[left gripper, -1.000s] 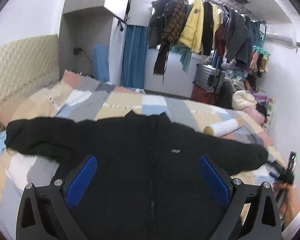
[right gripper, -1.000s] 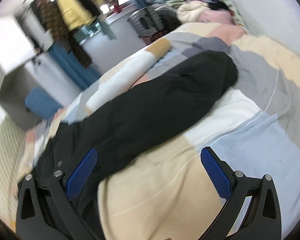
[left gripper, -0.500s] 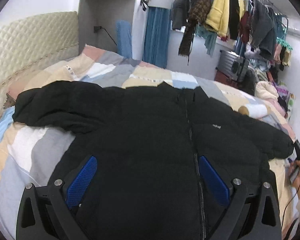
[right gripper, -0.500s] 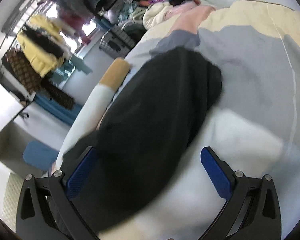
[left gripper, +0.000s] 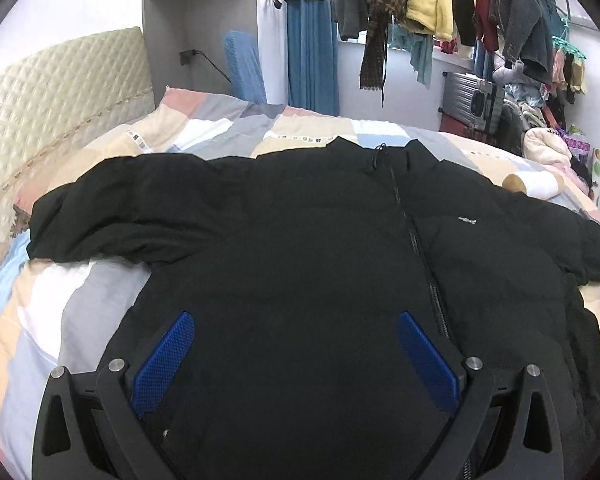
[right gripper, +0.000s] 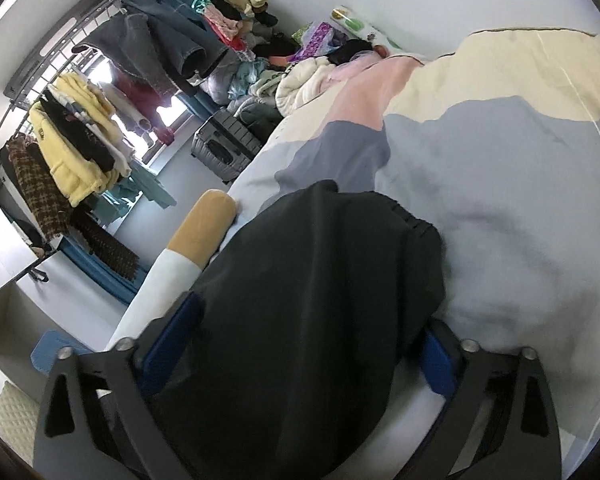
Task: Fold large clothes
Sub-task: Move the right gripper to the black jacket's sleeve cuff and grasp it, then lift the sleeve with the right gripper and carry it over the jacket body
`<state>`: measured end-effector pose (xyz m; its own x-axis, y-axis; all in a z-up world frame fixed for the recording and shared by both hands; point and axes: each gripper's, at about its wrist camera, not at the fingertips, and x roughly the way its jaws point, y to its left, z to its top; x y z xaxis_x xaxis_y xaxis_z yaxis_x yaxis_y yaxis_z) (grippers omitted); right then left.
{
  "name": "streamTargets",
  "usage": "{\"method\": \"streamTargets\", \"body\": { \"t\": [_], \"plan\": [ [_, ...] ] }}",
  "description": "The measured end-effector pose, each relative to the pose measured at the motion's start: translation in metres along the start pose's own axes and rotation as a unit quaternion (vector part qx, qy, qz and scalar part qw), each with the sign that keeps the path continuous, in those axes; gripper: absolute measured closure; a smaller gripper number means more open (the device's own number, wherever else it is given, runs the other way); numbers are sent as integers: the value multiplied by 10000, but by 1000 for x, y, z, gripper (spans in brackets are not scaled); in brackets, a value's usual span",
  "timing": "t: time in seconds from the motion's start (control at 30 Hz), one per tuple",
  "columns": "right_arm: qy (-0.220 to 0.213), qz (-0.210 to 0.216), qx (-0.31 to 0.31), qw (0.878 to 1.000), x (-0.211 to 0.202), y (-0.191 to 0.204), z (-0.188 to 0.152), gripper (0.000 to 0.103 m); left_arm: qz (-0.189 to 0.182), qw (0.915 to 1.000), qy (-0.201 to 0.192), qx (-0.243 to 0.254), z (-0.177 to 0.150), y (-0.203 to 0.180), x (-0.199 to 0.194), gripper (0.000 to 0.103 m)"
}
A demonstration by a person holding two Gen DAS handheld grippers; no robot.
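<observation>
A large black zip-up puffer jacket [left gripper: 300, 260] lies front-up on the patchwork quilt [left gripper: 80, 312], both sleeves spread out sideways. My left gripper [left gripper: 294, 320] hovers open low over the jacket's lower front, left of the zipper, with nothing pinched between its blue pads. In the right wrist view the cuff end of the jacket's sleeve [right gripper: 320, 280] fills the gap of my right gripper [right gripper: 310, 316]. Its jaws are closing, and the puffy fabric bulges over both blue pads.
A quilted headboard [left gripper: 52, 92] stands at the left. A white and tan bolster [right gripper: 204, 228] lies along the far edge of the bed beside the sleeve. Beyond the bed are a grey suitcase [right gripper: 224, 148], piled laundry and a rail of hanging clothes [left gripper: 428, 8].
My left gripper sank closer over the jacket's front. My right gripper swung along the sleeve to its cuff end, rolled, and its jaws came in around the fabric.
</observation>
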<state>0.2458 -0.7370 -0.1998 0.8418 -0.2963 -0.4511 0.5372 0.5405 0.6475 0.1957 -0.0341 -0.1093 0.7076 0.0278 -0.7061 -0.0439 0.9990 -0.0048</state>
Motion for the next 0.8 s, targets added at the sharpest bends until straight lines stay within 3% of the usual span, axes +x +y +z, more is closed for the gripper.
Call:
{"method": "streamTargets", "body": {
  "t": [0.03, 0.1, 0.2, 0.3, 0.57, 0.8],
  "plan": [
    [24, -29, 31, 10000, 0, -1, 1, 33, -4, 10000, -27, -22, -3, 2, -1, 0],
    [-9, -154, 27, 9999, -5, 3, 5, 63, -16, 10000, -24, 34, -4, 4, -4, 0],
    [-62, -239, -128, 9996, -19, 14, 11, 80, -36, 9999, -60, -75, -5, 11, -15, 0],
    [-87, -205, -185, 9996, -35, 28, 20, 89, -43, 9997, -145, -201, -9, 21, -31, 0],
    [-373, -4, -609, 9974, -117, 92, 57, 94, -226, 9985, -445, -225, -18, 46, -79, 0],
    [-550, 179, -1304, 9898, -191, 194, 71, 94, -542, 9964, -587, -296, -17, 64, -102, 0]
  ]
}}
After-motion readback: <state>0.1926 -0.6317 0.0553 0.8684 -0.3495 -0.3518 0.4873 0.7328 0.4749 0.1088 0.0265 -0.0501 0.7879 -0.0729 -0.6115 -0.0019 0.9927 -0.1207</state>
